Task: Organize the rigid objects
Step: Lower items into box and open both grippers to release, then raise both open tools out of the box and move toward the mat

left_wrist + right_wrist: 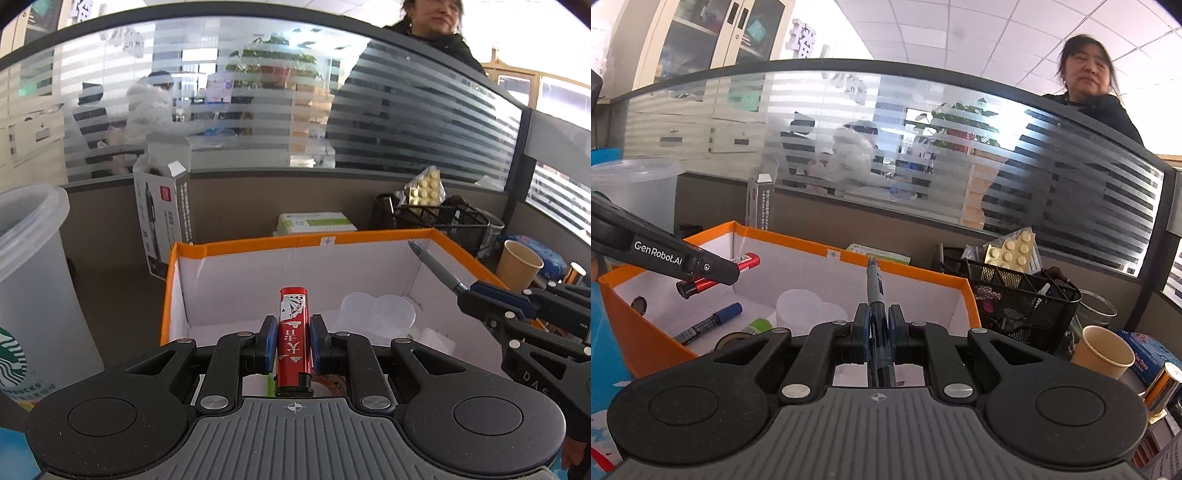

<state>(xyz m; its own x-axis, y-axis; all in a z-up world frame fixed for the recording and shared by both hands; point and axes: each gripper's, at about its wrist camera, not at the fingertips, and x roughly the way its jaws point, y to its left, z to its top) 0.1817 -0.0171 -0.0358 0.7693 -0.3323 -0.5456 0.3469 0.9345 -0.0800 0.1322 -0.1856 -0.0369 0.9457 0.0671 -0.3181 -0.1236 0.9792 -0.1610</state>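
The desk sits in an office, with a low grey wall (258,192) behind it and striped frosted glass (258,110) on top. A person in a dark coat (1108,110) stands behind the glass.

On the desk is one orange box (849,260) with white insides and no lid. In it lie one clear plastic cup (801,308) on its side, one blue marker (709,323), one roll of tape (733,339) and one small green thing (759,325). Right of the box stands one black wire basket (1015,291) holding two sheets of pills (1012,251) and other small bits that are hard to make out. One paper cup (1102,350) stands near the basket. One big clear cup with a green logo (29,295) stands left of the box, and one tall open carton (166,218) stands behind it.

The left gripper (293,339) is squeezed tight on one red lighter (293,332), held above the open box. The right gripper (878,325) is squeezed tight on one blue pen (877,306), also above the box, with its tip pointing away.
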